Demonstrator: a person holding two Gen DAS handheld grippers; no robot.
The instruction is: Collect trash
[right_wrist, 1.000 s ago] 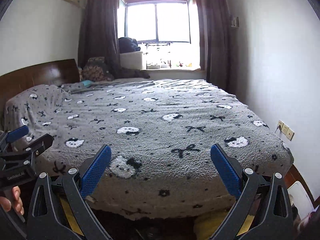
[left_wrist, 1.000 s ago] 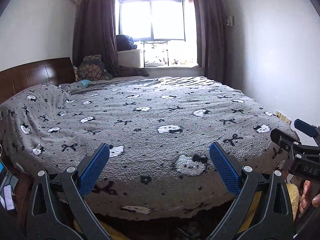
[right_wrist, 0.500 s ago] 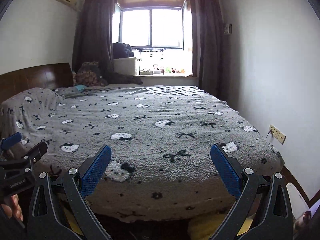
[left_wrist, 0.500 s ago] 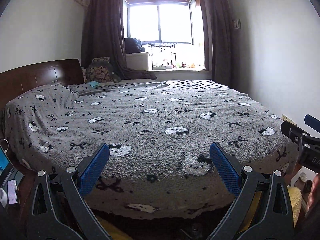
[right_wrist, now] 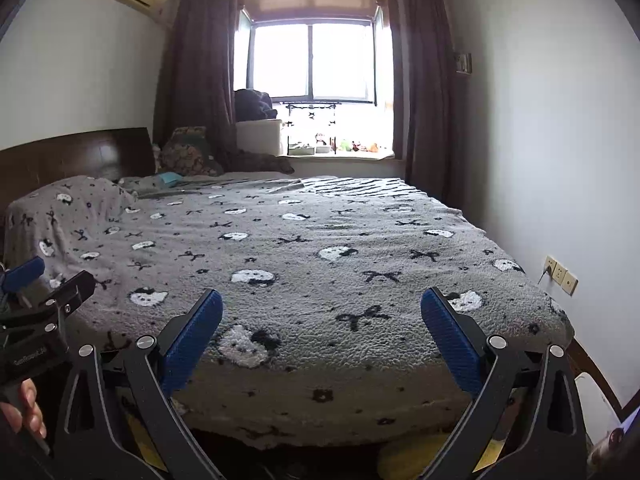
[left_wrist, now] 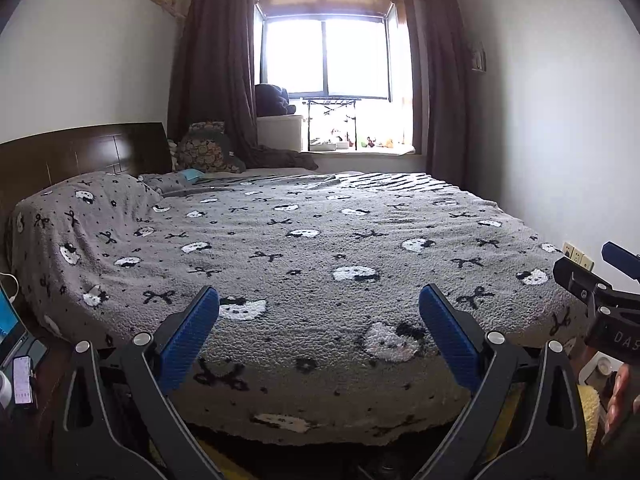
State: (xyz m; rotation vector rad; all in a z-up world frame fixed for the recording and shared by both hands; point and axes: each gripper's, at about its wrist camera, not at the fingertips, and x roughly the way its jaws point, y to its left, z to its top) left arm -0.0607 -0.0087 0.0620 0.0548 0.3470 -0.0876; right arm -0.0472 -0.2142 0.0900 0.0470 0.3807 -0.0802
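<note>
Blue-padded left gripper (left_wrist: 319,322) and right gripper (right_wrist: 322,326) hovering side by side, fingers spread wide, empty, facing grey fleece blanket-covered bed (left_wrist: 320,248); no trash showing, so neither nearer.

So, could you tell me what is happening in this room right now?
A person holds two grippers at the foot of a bed covered by a grey blanket with a cat-and-bow pattern. The left gripper and right gripper are both open and empty, pointing across the bed. No trash is visible on the blanket.
</note>
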